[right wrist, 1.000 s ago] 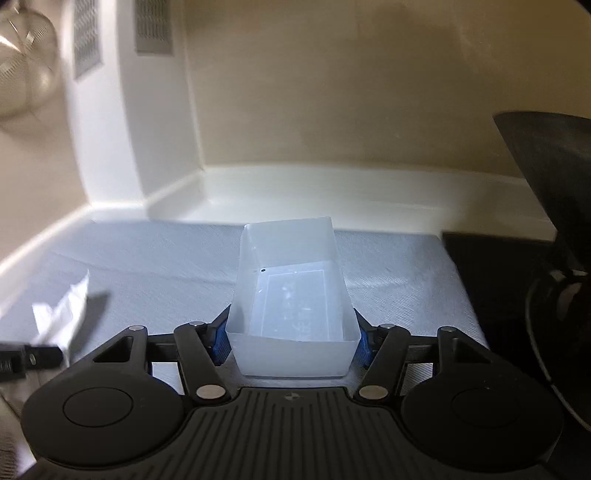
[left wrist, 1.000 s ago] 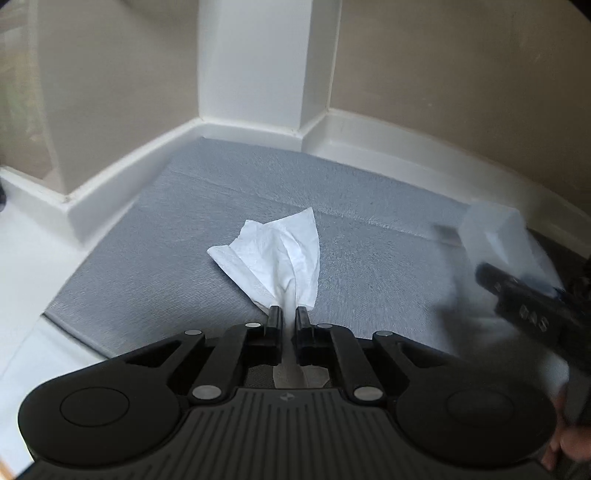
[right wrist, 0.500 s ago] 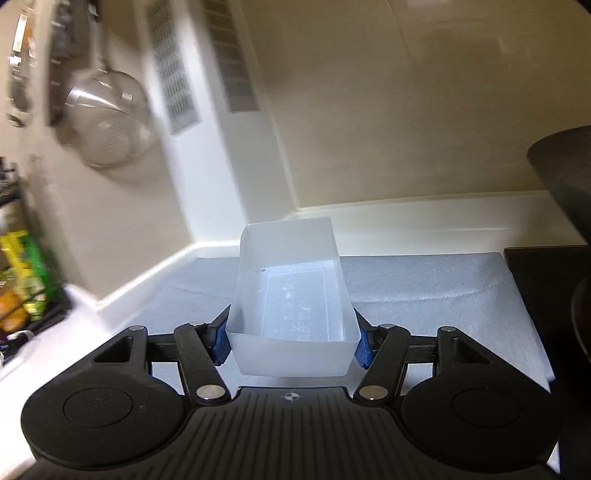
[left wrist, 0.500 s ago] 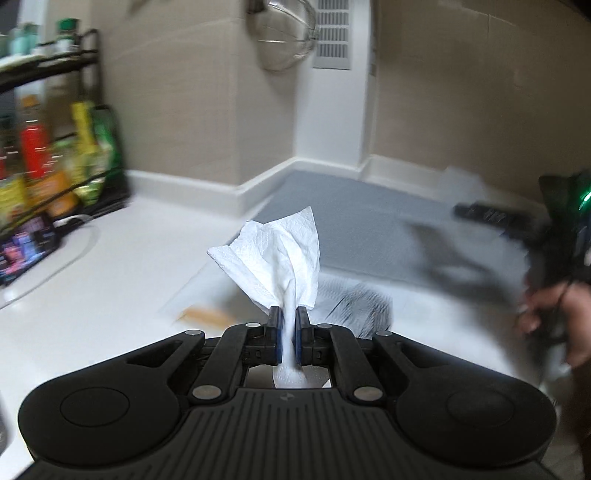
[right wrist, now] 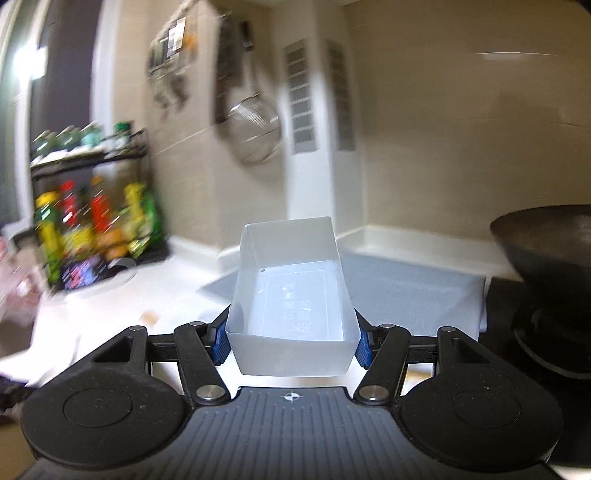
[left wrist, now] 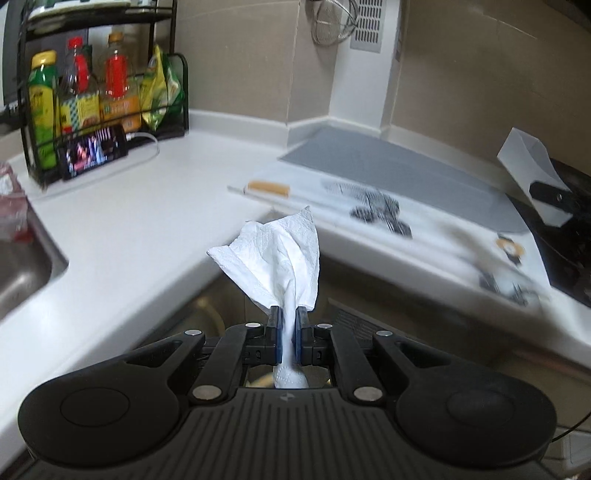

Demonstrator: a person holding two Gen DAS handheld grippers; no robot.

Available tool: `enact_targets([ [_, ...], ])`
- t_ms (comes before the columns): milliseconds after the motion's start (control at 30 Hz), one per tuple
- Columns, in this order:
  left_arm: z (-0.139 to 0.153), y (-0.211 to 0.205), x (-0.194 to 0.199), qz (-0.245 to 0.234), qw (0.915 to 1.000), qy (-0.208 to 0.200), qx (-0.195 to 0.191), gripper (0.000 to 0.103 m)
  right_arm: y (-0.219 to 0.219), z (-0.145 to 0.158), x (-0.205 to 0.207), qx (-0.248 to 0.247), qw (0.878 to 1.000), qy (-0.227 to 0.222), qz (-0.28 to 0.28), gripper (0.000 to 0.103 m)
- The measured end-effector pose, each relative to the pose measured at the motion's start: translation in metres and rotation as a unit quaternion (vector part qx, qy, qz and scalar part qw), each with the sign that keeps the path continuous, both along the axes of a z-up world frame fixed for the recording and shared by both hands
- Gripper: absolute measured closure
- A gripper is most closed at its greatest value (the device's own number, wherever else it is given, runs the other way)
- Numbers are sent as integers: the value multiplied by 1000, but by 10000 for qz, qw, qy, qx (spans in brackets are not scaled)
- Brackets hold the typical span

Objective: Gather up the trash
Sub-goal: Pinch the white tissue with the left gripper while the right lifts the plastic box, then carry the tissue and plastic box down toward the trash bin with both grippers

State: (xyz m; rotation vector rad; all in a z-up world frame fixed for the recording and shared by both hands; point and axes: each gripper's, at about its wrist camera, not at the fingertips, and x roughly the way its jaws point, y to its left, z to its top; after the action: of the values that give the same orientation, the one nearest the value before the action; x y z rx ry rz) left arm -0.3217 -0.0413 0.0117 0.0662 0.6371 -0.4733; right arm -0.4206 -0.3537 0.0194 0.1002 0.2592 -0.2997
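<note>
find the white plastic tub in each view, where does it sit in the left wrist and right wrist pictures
Left wrist: the white plastic tub is at the far right edge, tilted, held by the right gripper.
Right wrist: the tub is centre frame, clamped between the blue pads, its open side toward the camera.
Shared landmark: the hanging metal strainer on the wall.

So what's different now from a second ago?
Both tools have pulled back from the grey mat and swung left, bringing the condiment rack and sink into view. Unchanged: the left tool still pinches the tissue, and the right tool still clamps the plastic box.
</note>
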Motion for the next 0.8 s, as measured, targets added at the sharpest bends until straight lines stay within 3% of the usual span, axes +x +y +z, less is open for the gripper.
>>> enact_targets([
  [167,-20,10,-29,-64,9998,151,96,96,47,-24,-29,-24,9972,515,540,40],
  [433,-48,13,-57,-68,9991,288,290,96,97,-70,-29,340,9827,1417,1146,39],
  [800,-57,12,-60,-167,9985,423,315,97,122,-87,-27,150,9766,1756,1236,39],
])
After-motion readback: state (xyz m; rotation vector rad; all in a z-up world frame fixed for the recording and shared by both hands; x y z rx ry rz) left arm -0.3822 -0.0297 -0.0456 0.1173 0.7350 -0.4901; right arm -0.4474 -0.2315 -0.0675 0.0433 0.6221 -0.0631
